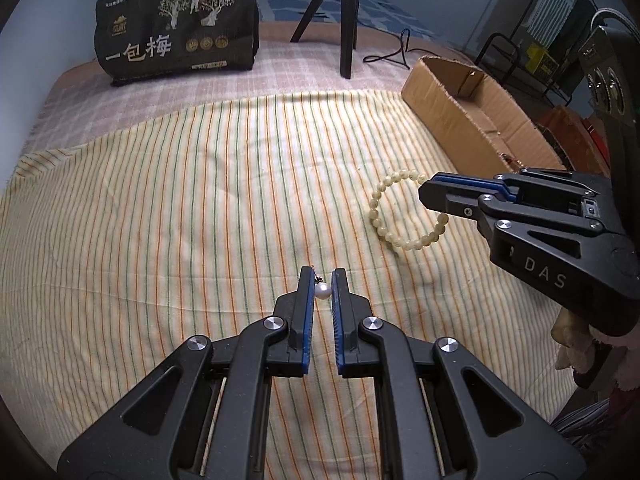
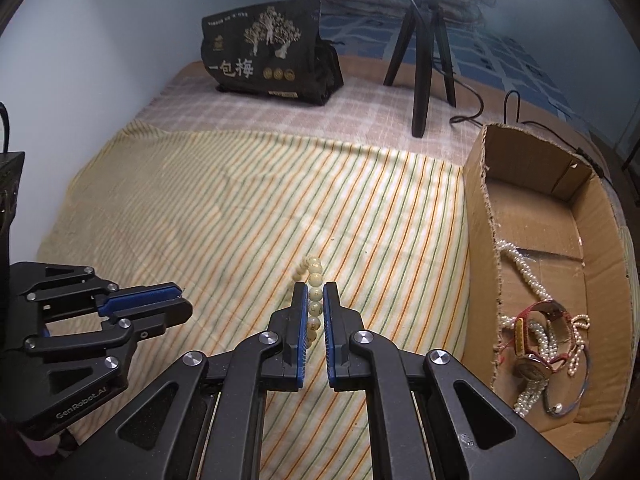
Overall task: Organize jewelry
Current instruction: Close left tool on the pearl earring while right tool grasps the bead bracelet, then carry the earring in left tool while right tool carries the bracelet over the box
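My left gripper [image 1: 322, 286] is shut on a small pearl earring [image 1: 322, 291], held just above the striped cloth [image 1: 180, 208]. My right gripper [image 2: 315, 300] is shut on a cream bead bracelet [image 2: 314, 308]; in the left wrist view the bracelet [image 1: 386, 216] hangs as a ring from the right gripper [image 1: 430, 196], lifted off the cloth. A cardboard box [image 2: 476, 208] on the right holds pearl strands [image 2: 528, 276], a red-strapped watch [image 2: 532, 360] and a thin bangle [image 2: 576, 396]. The left gripper also shows in the right wrist view [image 2: 176, 304].
A black printed bag [image 1: 176, 24] stands at the back left and a black tripod [image 2: 420, 72] with a cable stands at the back. The box [image 1: 452, 120] lies along the cloth's right edge. A wire rack [image 1: 532, 52] stands beyond it.
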A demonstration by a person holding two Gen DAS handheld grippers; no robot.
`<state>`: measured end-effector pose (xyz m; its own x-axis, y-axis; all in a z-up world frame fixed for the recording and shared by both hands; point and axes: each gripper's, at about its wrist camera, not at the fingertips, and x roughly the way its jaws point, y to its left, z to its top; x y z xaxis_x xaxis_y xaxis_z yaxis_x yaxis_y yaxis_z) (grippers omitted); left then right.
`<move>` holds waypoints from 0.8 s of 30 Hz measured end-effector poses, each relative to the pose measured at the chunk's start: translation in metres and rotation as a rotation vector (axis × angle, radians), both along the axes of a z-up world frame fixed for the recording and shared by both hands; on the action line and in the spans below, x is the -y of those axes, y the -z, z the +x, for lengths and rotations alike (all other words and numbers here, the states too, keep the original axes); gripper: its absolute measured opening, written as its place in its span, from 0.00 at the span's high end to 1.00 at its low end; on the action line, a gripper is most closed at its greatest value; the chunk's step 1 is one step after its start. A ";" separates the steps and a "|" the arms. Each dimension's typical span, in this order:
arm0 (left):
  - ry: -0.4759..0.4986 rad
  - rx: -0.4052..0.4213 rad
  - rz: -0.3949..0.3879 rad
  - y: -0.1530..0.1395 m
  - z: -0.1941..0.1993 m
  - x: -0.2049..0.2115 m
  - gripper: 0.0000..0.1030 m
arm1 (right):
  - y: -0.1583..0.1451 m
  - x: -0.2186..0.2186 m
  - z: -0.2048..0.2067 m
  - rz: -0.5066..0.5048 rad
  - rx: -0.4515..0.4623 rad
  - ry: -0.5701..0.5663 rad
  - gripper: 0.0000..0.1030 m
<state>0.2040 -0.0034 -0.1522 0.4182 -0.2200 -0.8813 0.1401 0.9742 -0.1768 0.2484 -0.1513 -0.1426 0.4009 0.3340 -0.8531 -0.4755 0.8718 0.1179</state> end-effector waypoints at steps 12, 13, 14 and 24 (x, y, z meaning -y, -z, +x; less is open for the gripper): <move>0.007 0.042 -0.020 -0.017 0.000 0.009 0.94 | -0.028 0.006 -0.006 0.032 0.058 0.002 0.94; 0.009 0.050 -0.021 -0.020 -0.001 0.011 0.94 | -0.031 0.007 -0.007 0.037 0.061 0.003 0.94; 0.011 0.056 -0.022 -0.022 -0.001 0.012 0.94 | -0.034 0.008 -0.007 0.043 0.067 0.005 0.94; 0.035 0.115 -0.048 -0.049 0.001 0.028 0.94 | -0.067 0.036 -0.008 0.094 0.129 0.049 0.94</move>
